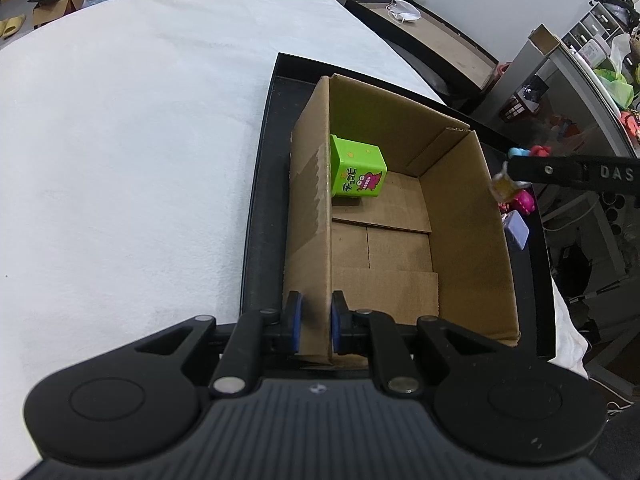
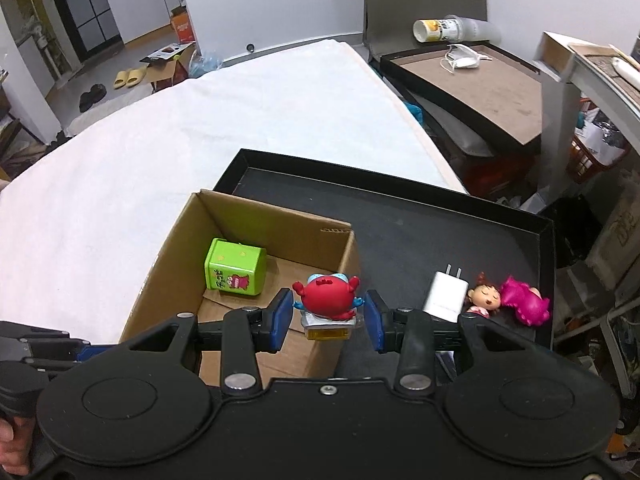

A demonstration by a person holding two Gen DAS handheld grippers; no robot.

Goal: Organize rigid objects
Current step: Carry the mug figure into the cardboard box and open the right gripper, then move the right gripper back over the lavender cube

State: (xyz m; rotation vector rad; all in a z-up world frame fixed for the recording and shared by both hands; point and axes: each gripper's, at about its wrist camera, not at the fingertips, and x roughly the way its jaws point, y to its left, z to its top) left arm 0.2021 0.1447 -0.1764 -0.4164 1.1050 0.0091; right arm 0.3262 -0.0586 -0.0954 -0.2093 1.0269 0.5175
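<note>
One cardboard box (image 1: 400, 240) is sitting open-topped inside one shallow black tray (image 2: 440, 216), and everything here is placed against that box. One green tin (image 2: 235, 273) is lying inside it, against the far-left corner, showing a pink cartoon creature and a few characters I cannot read. Two grippers are working at the box. Pinching the box's near-left wall, the left gripper (image 1: 316, 326) is holding its blue pads (image 1: 295, 322) pressed on either side of the cardboard. Hovering over the box's right wall, the right gripper (image 2: 326, 318) is clamping one red crab-like figure (image 2: 326, 298) by its clear yellowish base, with a pale blue piece showing behind the red body.

Three more things are lying on the tray floor to the right of the box: one white plug adapter (image 2: 445, 295) with two prongs pointing away, one small doll with brown hair (image 2: 485, 298), and one magenta toy (image 2: 524, 300) touching the doll. From the left wrist view a lilac block (image 1: 517, 231) is also showing just beyond the box's right wall; it may be one of these.

Beyond the box a white cloth (image 1: 140, 140) is covering the table. On the right gripper's arm, the letters "DAS" are readable from the left wrist view. Far beyond the box, one tipped cup (image 2: 434, 30) and one face mask (image 2: 464, 60) are resting on a brown board.
</note>
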